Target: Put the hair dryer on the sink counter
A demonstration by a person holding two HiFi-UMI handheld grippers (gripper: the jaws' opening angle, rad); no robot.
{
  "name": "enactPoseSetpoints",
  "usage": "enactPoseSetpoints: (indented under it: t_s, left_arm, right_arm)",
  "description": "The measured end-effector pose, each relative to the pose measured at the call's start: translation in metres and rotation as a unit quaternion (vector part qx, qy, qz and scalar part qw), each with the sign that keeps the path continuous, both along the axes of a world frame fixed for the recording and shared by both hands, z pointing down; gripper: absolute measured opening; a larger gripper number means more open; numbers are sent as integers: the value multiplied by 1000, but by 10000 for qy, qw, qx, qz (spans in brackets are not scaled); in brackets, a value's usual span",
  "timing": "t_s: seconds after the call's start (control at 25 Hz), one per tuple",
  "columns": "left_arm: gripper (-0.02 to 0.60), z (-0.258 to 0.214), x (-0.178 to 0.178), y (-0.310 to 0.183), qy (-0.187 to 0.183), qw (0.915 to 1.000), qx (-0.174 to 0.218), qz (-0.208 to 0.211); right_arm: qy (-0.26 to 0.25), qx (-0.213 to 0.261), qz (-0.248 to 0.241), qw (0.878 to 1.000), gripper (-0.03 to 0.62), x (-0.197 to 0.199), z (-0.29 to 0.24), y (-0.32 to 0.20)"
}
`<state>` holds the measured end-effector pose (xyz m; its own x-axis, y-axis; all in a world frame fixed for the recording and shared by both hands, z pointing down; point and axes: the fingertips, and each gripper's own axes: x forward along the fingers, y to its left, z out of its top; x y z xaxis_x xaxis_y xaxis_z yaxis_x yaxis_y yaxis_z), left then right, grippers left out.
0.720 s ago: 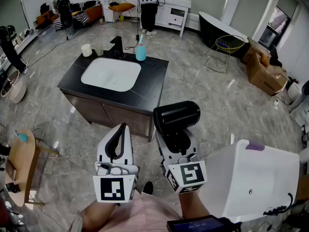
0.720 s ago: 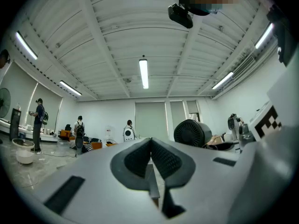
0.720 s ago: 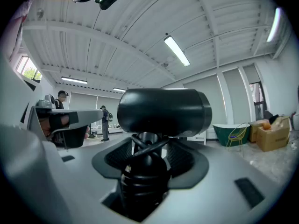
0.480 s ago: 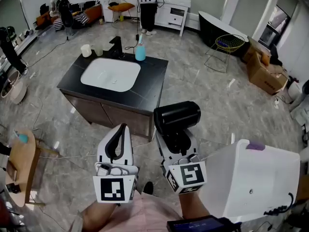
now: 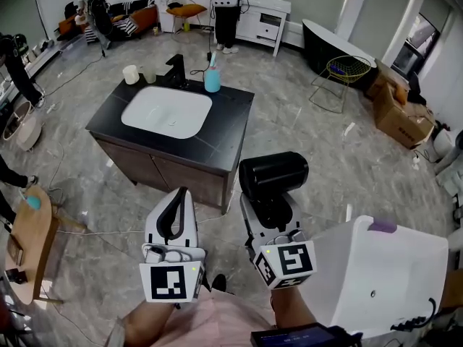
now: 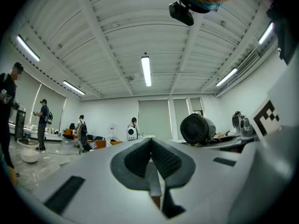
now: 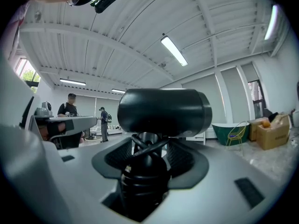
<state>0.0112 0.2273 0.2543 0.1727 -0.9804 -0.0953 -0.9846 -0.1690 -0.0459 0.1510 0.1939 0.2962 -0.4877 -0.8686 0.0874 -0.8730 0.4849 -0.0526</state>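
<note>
A black hair dryer (image 5: 273, 178) stands upright in my right gripper (image 5: 271, 207), whose jaws are shut on its handle; in the right gripper view the hair dryer (image 7: 163, 112) fills the middle, barrel across the top. My left gripper (image 5: 176, 213) is beside it to the left, jaws shut with nothing between them, as the left gripper (image 6: 150, 148) view shows. The sink counter (image 5: 224, 125), black with a white basin (image 5: 167, 111), stands ahead on the floor, some way beyond both grippers.
On the counter's far edge stand a black tap (image 5: 176, 70), a blue bottle (image 5: 212, 77) and two cups (image 5: 130, 74). A white box (image 5: 376, 273) sits close at my right. A wooden table (image 5: 29, 237) is at left. People (image 5: 225, 2) stand at the back.
The view has shifted slightly; the right gripper with the hair dryer now sits a little lower and further right in the picture. The left gripper holds its place.
</note>
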Motion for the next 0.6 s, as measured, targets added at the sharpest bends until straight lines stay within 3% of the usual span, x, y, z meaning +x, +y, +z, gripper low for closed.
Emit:
enactPoseSetpoints:
  t_s: [0.48,0.6]
  left_arm:
    - [9,23,-20,-78,264,9994,-197,-65]
    - [9,37,-35,-114,153,9995,-277,-26]
  right_arm:
    - [138,-156,51,9998,242,-10,19,-77]
    - [151,-243,98,9995,242,-21,31,-110]
